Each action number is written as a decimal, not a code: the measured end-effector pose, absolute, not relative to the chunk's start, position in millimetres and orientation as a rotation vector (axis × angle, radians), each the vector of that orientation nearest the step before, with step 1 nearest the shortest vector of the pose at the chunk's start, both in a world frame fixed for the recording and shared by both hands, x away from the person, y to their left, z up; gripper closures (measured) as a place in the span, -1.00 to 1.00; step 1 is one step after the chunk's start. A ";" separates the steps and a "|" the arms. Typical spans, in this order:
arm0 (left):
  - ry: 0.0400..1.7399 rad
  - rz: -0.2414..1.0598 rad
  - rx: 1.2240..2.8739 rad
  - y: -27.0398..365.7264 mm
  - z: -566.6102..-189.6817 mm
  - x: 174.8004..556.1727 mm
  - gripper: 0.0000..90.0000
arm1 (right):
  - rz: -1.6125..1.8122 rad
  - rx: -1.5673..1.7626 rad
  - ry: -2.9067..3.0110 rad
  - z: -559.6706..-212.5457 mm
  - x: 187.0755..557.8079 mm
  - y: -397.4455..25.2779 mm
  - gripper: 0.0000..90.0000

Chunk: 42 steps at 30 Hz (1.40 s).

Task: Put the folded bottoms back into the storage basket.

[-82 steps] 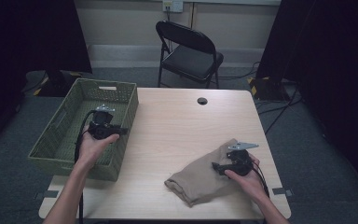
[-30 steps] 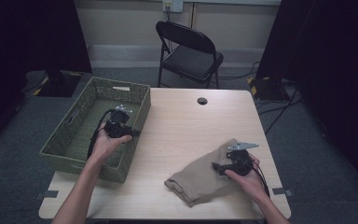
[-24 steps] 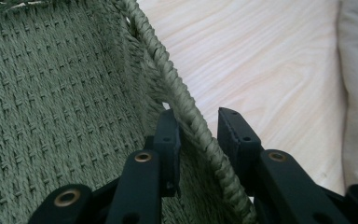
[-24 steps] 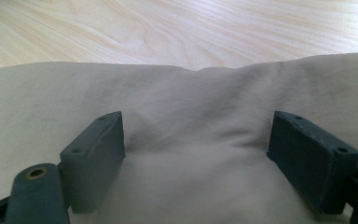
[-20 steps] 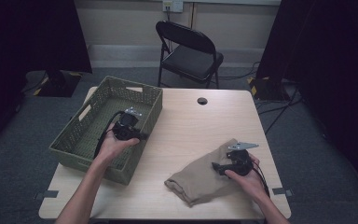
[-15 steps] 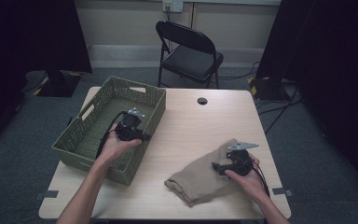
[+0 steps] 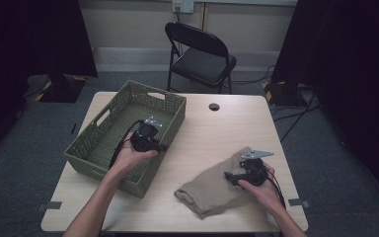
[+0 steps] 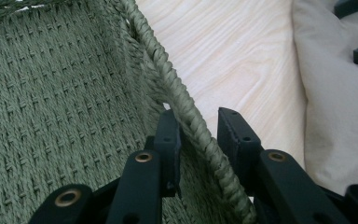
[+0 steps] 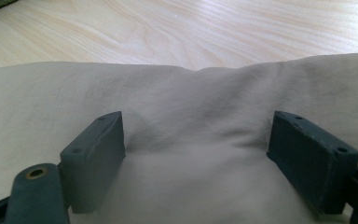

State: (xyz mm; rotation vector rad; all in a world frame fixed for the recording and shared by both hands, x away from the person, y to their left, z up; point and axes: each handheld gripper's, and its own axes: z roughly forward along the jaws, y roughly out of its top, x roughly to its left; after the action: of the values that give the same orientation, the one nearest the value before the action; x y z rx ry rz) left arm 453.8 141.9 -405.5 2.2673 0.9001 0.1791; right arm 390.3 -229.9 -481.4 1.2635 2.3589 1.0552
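The left gripper (image 7: 154, 144) pinches the green basket's (image 7: 94, 148) right rim while the right gripper (image 7: 232, 176) rests spread-jawed on the tan cloth (image 7: 205, 190), not yet lifted.

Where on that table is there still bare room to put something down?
The widest bare patch of table lies between the green basket and the beige cloth, reaching back to the small black disc. The basket's floor looks bare too. It is crowded at the near right, where the right gripper rests on the cloth.
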 end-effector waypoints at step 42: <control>0.833 0.215 2.222 89.4 -397.9 451.3 0.05 | 1.058 1.258 2.359 -481.6 390.2 -230.0 -0.61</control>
State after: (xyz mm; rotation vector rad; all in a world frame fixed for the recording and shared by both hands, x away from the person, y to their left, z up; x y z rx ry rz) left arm 451.3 89.4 -397.9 2.2220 0.8333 0.2153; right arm 390.2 -230.0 -481.6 1.2580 2.3594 1.0577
